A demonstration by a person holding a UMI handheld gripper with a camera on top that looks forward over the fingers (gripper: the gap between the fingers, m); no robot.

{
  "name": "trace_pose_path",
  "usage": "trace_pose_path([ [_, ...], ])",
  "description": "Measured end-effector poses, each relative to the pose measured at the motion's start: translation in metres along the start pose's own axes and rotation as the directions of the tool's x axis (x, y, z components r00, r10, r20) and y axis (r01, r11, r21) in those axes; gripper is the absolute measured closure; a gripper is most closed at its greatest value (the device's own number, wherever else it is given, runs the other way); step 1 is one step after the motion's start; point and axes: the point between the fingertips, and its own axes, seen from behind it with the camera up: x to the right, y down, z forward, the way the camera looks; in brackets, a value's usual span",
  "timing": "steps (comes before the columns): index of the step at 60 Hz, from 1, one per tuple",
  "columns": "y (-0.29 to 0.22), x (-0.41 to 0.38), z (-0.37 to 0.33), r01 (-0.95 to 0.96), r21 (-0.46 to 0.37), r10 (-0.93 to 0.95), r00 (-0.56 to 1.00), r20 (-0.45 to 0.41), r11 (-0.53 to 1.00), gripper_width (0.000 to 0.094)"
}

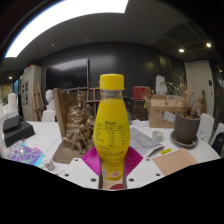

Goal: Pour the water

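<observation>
A yellow plastic bottle with a yellow screw cap and a printed label (pixel 112 125) is seen upright directly between the jaws, its long axis vertical and its lower body flanked by the magenta pads (pixel 93 160). The jaws appear closed against its sides, so it is judged to be gripped. The white counter (pixel 60 165) lies beneath and beyond it, and tipping would be made from this hold.

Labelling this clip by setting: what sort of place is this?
Likely a workshop or studio: a cluttered white table, a potted plant, cardboard boxes behind. The gripper is shut on a yellow bottle.
</observation>
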Motion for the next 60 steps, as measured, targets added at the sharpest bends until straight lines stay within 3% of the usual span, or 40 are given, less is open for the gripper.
trace_pose_path([
  [14,0.112,0.025,0.033,0.071,-0.153,-0.078,0.996,-0.045,0.986,0.0675],
  [22,0.146,0.033,0.037,0.030,-0.177,-0.041,0.997,-0.061,0.984,0.0667],
  [24,0.142,0.033,0.035,0.017,-0.150,-0.027,0.998,-0.065,0.989,0.0647],
  [34,0.146,0.036,0.034,-0.011,-0.151,-0.001,0.997,-0.078,0.988,0.0448],
  [36,0.151,0.038,0.032,-0.025,-0.177,0.009,0.996,-0.089,0.984,0.0349],
  [40,0.159,0.035,0.028,-0.066,-0.228,0.046,0.995,-0.091,0.971,0.0062],
  [60,0.121,0.008,-0.103,-0.082,-0.324,0.029,0.986,-0.166,0.942,0.0078],
])
